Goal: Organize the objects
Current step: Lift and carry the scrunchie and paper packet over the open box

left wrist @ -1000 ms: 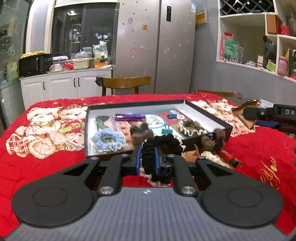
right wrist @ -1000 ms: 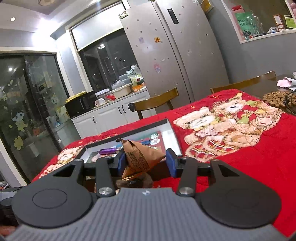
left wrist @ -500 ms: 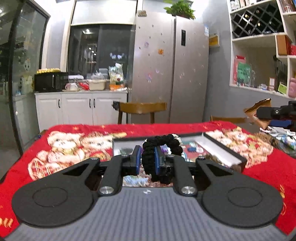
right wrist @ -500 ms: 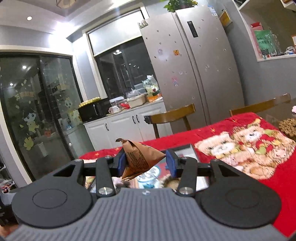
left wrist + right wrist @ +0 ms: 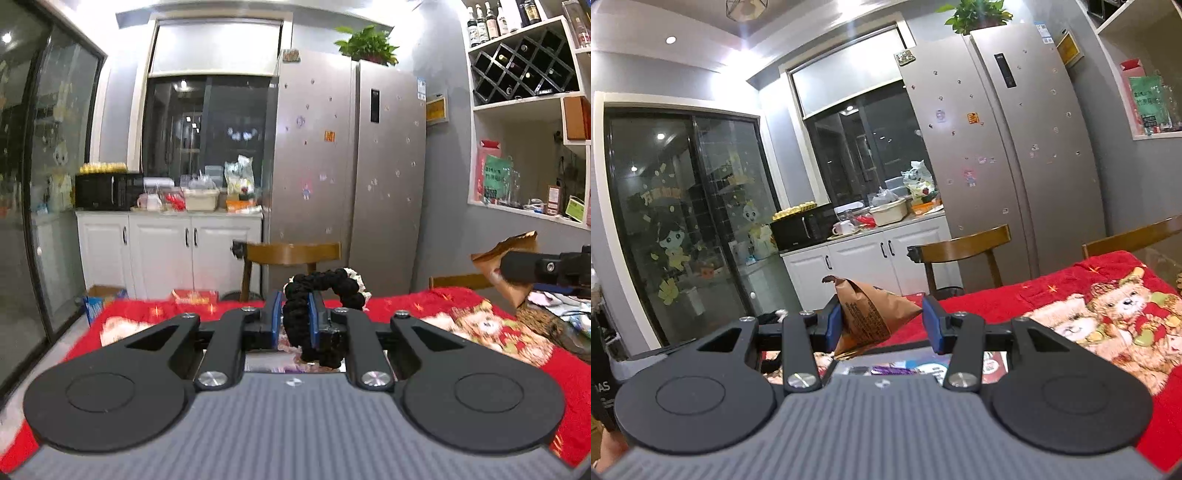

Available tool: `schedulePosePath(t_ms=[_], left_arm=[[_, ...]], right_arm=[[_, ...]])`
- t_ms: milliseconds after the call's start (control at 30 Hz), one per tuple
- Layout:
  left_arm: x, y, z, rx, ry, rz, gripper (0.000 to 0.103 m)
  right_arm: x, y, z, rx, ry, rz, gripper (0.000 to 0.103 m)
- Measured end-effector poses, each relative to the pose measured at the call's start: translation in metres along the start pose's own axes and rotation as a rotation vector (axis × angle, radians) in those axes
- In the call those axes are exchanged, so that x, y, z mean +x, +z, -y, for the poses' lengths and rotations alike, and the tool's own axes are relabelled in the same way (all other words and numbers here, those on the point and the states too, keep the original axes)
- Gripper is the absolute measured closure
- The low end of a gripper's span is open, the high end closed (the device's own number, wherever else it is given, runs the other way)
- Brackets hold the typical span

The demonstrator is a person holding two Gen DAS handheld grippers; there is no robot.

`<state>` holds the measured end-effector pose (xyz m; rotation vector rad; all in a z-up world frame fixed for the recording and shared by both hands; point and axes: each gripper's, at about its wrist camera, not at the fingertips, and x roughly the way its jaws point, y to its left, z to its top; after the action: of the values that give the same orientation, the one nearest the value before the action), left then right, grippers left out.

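Observation:
My left gripper (image 5: 295,314) is shut on a black braided scrunchie (image 5: 332,284) edged with white lace, held up above the red table. My right gripper (image 5: 882,321) is shut on a brown pyramid-shaped paper packet (image 5: 868,317), also lifted clear of the table. In the left wrist view the right gripper (image 5: 517,266) and its brown packet (image 5: 513,243) show at the far right, level with the scrunchie. The shallow box (image 5: 919,360) of small items lies just below both grippers, mostly hidden behind them.
A red tablecloth (image 5: 1071,295) printed with bears covers the table. Wooden chairs (image 5: 291,254) stand at the far edge, before a silver fridge (image 5: 351,166). Loose clutter (image 5: 554,302) sits at the table's right end.
Both grippers have risen and tipped upward, each keeping its hold. The box and its contents have dropped almost out of view beneath them.

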<state>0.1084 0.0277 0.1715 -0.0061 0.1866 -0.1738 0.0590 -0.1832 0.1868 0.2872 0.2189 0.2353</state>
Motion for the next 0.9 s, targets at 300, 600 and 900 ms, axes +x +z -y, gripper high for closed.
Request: schedulePosePath(t_ms=[300, 600, 900], left_arm=[[0.053, 0.025, -0.006, -0.06, 0.013, 0.006, 0.085], [0.122, -0.002, -0.048, -0.168, 0.045, -0.116, 0.085], [0.161, -0.04, -0.053, -0.166, 0.023, -0.248, 0.085]], right_arm=[[0.044, 0.011, 0.005, 0.029, -0.004, -0.008, 0.054], [0.095, 0.014, 0.028, 0.11, -0.019, -0.027, 0.054], [0.158, -0.019, 0.04, 0.21, 0.005, -0.144, 0.054]])
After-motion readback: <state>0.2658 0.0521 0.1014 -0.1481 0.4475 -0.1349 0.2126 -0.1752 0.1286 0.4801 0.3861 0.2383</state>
